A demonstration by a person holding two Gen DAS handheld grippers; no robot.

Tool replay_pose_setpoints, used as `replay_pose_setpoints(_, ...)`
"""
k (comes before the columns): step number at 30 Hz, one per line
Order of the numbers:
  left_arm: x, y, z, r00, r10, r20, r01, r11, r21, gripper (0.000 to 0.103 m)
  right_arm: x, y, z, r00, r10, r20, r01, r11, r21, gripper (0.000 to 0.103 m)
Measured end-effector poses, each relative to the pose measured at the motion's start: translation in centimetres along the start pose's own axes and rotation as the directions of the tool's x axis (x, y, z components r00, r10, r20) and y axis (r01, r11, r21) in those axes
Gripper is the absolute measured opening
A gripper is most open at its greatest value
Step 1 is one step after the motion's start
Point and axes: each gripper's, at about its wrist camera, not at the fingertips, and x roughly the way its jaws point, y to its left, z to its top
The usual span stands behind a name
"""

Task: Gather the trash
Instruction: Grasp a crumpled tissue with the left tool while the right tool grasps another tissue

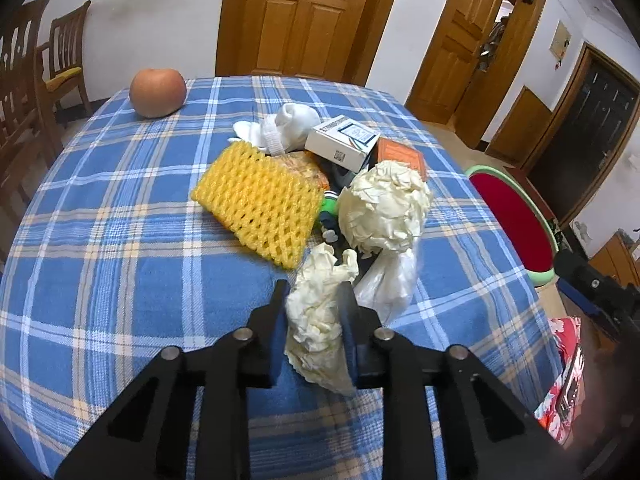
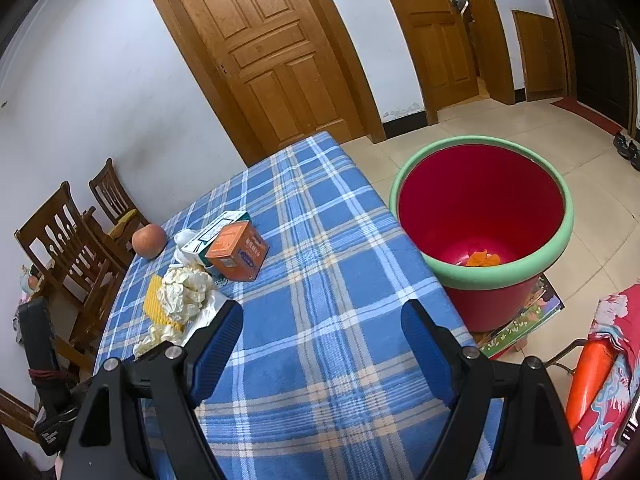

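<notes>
My left gripper (image 1: 314, 294) is shut on a crumpled cream paper wad (image 1: 316, 320) at the near side of the trash pile. Behind it lie a bigger crumpled paper ball (image 1: 384, 204), a clear plastic bag (image 1: 390, 284), a yellow foam fruit net (image 1: 256, 200), a white box (image 1: 340, 142), an orange box (image 1: 402, 156) and a white sock (image 1: 288, 124). My right gripper (image 2: 322, 320) stands open over the blue plaid tablecloth (image 2: 320, 240), holding nothing. The same pile (image 2: 184, 292) lies to its left. A red bin with a green rim (image 2: 484, 236) stands on the floor by the table's right edge, an orange scrap inside.
A round orange-brown fruit (image 1: 157, 92) sits at the table's far left corner. Wooden chairs (image 1: 44, 76) stand left of the table. Wooden doors (image 1: 300, 16) line the far wall. A red patterned cloth (image 2: 612, 360) lies at the right edge.
</notes>
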Motion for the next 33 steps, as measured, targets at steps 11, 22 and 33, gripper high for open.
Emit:
replay_pose_setpoints(11, -2.4, 2.3, 0.9, 0.998, 0.008, 0.069, -0.004, 0.998, -0.056, 0.021, 1.2, 3.5, -0.2, 0.999, 0.042, -0.028, -0.044, 0.995, -0.087, 0.083)
replay_pose_setpoints(22, -3.9, 4.9, 2.2, 0.991, 0.046, 0.125, -0.034, 0.995, -0.095, 0.021, 4.4, 8.8, 0.2, 0.991, 0.098, -0.092, -0.115, 0.971, -0.209, 0.083)
replay_pose_setpoints(33, -2.9, 5.9, 2.5, 0.994, 0.035, 0.108, -0.023, 0.993, -0.112, 0.021, 8.1, 11.3, 0.1, 0.986, 0.080, -0.147, -0.116, 0.958, -0.262, 0.072)
